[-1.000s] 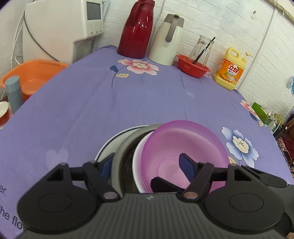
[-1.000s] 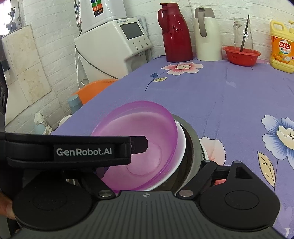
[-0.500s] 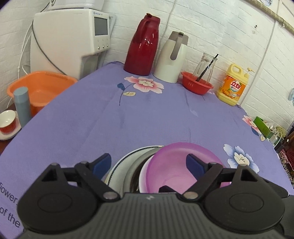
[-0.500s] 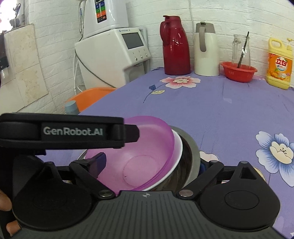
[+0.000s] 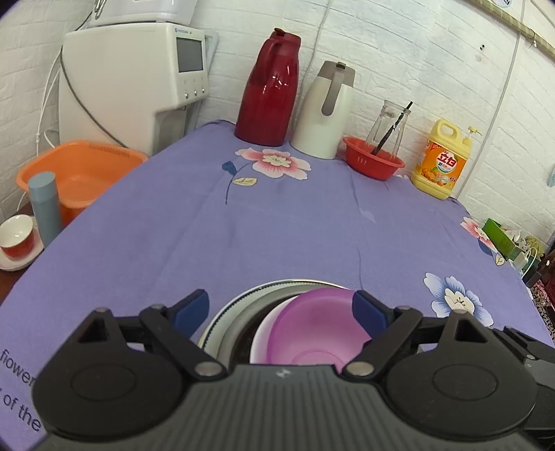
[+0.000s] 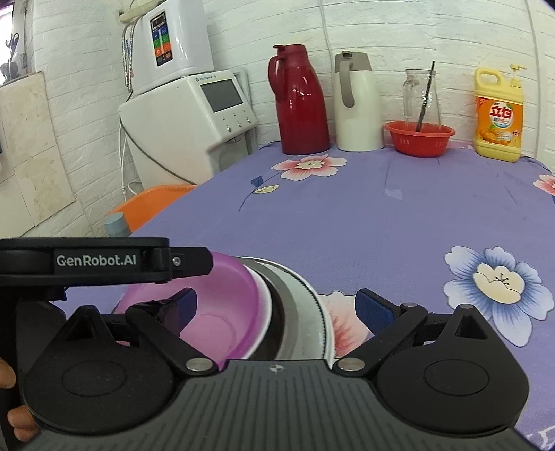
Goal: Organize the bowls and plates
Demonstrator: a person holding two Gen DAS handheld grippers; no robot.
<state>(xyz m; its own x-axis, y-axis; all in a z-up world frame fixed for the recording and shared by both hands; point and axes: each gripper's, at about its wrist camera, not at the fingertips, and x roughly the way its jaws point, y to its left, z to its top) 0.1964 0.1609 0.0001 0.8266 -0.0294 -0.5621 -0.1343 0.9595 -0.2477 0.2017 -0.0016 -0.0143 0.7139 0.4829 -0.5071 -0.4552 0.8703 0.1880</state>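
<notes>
Reading "GenRobot.AI" on left gripper (image 6: 145,295) | "flower", "of the" on tablecloth (image 5: 277,229)

"GenRobot.AI" is printed in white on the black body of the left tool (image 6: 99,260), seen from the right wrist view. The yellow detergent bottle (image 6: 499,116) by the wall carries an orange label with two large Chinese characters, 立白, in white on red. On the purple tablecloth (image 5: 20,392), dark print at the near left edge reads "flower" and "of the", cut off. The white appliance (image 5: 189,32) has a small brand line, too fine to read.
</notes>
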